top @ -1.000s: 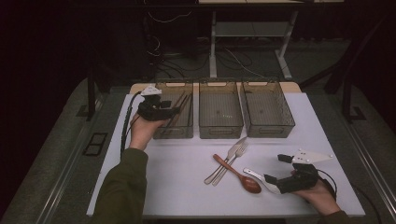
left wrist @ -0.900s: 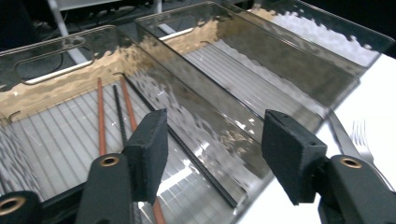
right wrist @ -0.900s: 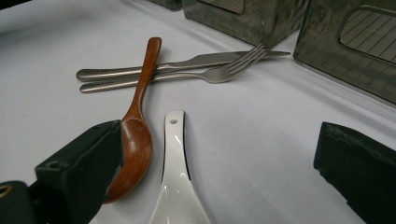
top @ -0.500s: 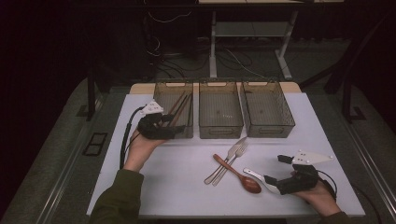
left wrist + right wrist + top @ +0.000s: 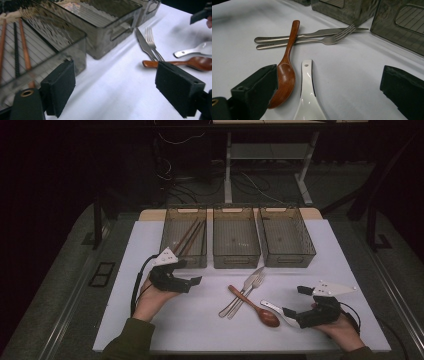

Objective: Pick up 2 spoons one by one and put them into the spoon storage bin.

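Observation:
Three dark see-through bins stand in a row at the table's far side. The left bin (image 5: pixel 184 244) holds brown chopsticks (image 5: pixel 23 50). My left gripper (image 5: pixel 194 281) hovers low in front of that bin, pointing right; its jaws have just been opening and are open with nothing between them (image 5: pixel 115 92). A knife (image 5: pixel 239 296) and a fork (image 5: pixel 250 292) lie side by side mid-table, and a wooden spoon (image 5: pixel 256 308) crosses them. A white spoon (image 5: pixel 308 95) lies beside it, its bowl between the jaws of my open right gripper (image 5: pixel 295 301), untouched.
The middle bin (image 5: pixel 236 240) and right bin (image 5: pixel 286 239) look empty. White table (image 5: pixel 345 250) has bare surface left and right of the cutlery. Cables trail from both grippers. Dark floor and a desk frame lie beyond the far edge.
My left hand has drawn back from the left bin toward the near side and sunk lower, with its jaws spreading wider. The right hand and the cutlery have stayed put.

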Action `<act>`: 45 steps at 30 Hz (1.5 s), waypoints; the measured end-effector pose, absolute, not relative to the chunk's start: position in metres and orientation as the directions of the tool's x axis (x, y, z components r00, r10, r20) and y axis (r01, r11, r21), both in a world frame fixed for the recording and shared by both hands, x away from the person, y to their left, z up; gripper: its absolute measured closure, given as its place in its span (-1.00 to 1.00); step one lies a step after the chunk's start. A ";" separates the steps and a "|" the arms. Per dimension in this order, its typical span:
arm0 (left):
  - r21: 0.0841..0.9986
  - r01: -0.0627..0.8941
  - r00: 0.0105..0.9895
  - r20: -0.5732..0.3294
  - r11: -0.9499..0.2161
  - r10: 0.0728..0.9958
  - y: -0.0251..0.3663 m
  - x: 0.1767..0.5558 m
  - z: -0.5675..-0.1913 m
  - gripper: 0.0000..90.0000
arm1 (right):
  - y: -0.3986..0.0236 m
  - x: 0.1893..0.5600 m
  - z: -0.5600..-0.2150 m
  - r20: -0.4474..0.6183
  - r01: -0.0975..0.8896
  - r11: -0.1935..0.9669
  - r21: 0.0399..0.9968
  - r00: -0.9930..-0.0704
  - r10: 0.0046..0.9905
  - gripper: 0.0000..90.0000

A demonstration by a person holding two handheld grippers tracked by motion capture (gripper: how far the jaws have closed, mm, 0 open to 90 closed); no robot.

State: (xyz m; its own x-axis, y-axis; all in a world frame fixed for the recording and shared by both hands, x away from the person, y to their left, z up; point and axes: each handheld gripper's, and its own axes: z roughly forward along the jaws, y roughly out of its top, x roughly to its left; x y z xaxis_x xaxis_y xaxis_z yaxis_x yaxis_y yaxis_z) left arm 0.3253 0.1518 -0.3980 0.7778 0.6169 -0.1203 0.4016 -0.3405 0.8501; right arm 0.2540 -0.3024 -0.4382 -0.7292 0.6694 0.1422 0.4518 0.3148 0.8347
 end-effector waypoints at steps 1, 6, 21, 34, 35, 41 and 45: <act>0.848 0.403 0.780 -0.122 -0.343 0.614 0.152 0.323 -0.400 -0.67 | -0.303 0.254 -0.438 0.143 0.453 0.314 0.834 -0.729 0.669 -0.97; 0.849 0.393 0.787 -0.113 -0.352 0.606 0.152 0.309 -0.406 -0.81 | -0.302 0.254 -0.438 0.148 0.455 0.309 0.835 -0.728 0.670 -0.97; 0.835 0.376 0.832 -0.114 -0.401 0.542 0.152 0.266 -0.428 -1.00 | -0.302 0.252 -0.437 0.142 0.452 0.309 0.837 -0.725 0.674 -0.97; 0.836 0.373 0.837 -0.116 -0.402 0.535 0.156 0.259 -0.438 -1.00 | -0.302 0.253 -0.435 0.159 0.476 0.318 0.820 -0.723 0.672 -0.97; 0.835 0.374 0.837 -0.117 -0.403 0.534 0.156 0.259 -0.438 -1.00 | -0.301 0.252 -0.435 0.162 0.481 0.317 0.817 -0.721 0.674 -0.97; 0.835 0.375 0.839 -0.121 -0.402 0.530 0.157 0.260 -0.438 -1.00 | -0.303 0.252 -0.433 0.176 0.501 0.320 0.804 -0.715 0.677 -0.97; 0.839 0.370 0.841 -0.118 -0.400 0.529 0.157 0.260 -0.437 -1.00 | -0.305 0.251 -0.432 0.181 0.514 0.324 0.794 -0.709 0.682 -0.86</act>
State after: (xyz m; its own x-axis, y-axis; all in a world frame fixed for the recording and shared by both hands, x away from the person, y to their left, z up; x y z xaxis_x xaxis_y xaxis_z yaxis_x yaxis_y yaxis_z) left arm 0.2596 0.1571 -0.4374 0.8406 0.5285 -0.1185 0.3695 -0.3997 0.8389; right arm 0.2511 -0.3048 -0.4320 -0.7088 0.6818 0.1809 0.5142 0.3238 0.7942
